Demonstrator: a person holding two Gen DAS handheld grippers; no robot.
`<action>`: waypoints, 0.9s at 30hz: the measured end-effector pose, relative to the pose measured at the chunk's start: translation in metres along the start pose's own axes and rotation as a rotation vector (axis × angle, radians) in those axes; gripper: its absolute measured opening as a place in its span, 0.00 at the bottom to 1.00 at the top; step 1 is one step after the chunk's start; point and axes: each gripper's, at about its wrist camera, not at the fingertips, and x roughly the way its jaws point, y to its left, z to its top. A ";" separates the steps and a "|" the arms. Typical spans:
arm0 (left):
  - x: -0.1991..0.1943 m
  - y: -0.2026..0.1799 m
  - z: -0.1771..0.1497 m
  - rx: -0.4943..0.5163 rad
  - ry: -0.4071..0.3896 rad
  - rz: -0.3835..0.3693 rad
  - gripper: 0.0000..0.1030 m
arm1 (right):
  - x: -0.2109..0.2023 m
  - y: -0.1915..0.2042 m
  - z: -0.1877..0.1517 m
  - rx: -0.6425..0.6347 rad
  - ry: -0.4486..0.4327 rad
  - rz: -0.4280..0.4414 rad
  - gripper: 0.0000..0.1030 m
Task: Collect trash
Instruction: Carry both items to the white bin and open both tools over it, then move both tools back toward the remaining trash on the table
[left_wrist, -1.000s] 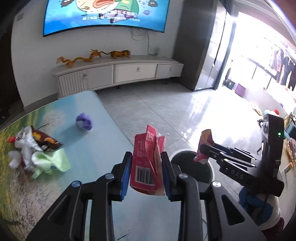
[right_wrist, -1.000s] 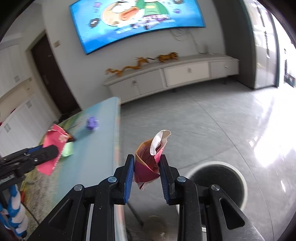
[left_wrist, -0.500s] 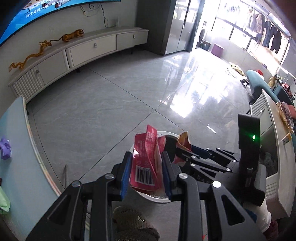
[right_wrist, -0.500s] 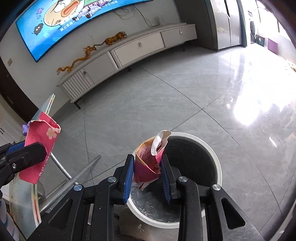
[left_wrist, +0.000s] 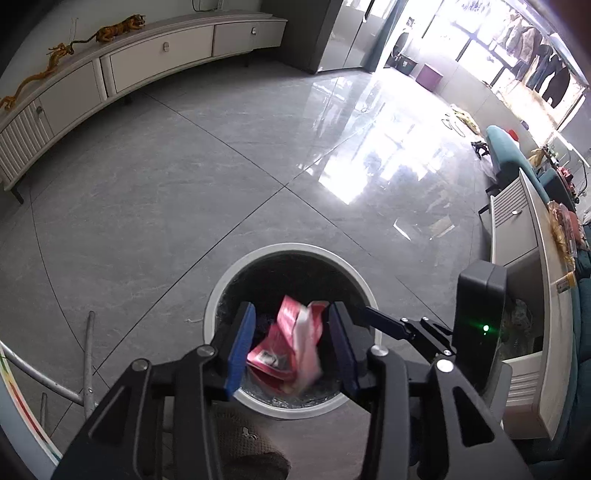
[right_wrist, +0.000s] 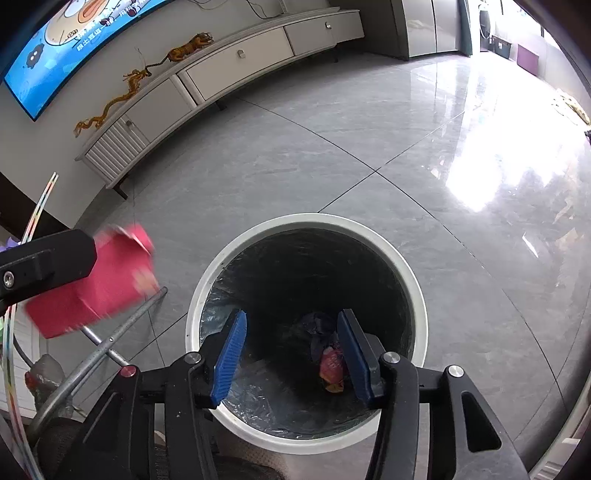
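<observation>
At the far left of the left wrist view, the curved edge of the table (left_wrist: 14, 417) is seen, with a metal frame beside it on the floor. Toward the middle, the left hand-held gripper (left_wrist: 290, 343) is held above the white-rimmed trash bin (left_wrist: 218, 295), its blue pads spread apart. Between them the red snack wrapper (left_wrist: 288, 350) is blurred and appears loose, touching neither pad as far as can be told; it is judged to be falling into the bin. In the right wrist view the same wrapper (right_wrist: 92, 284) is seen at the left, beside one black finger of the left hand-held gripper.

Further right, the right hand-held gripper (right_wrist: 291, 354) is also held over the bin (right_wrist: 306, 221) with its pads apart and nothing between them. A small crumpled wrapper (right_wrist: 332, 365) is seen lying at the bottom of the bin's dark liner, next to some dark scrap.

The step in hand is judged to be the release of trash into the bin. Should more trash be left on the table, both hand-held grippers would need to be carried back there, kept open, and closed on a further piece each.
</observation>
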 end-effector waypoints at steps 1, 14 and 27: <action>0.000 0.000 0.000 -0.005 -0.001 -0.002 0.42 | 0.000 -0.001 0.001 -0.001 -0.001 -0.004 0.50; -0.093 0.036 -0.006 -0.070 -0.207 0.129 0.43 | -0.045 0.017 0.009 -0.011 -0.099 0.025 0.56; -0.326 0.152 -0.072 -0.236 -0.558 0.484 0.43 | -0.165 0.142 0.049 -0.220 -0.308 0.303 0.56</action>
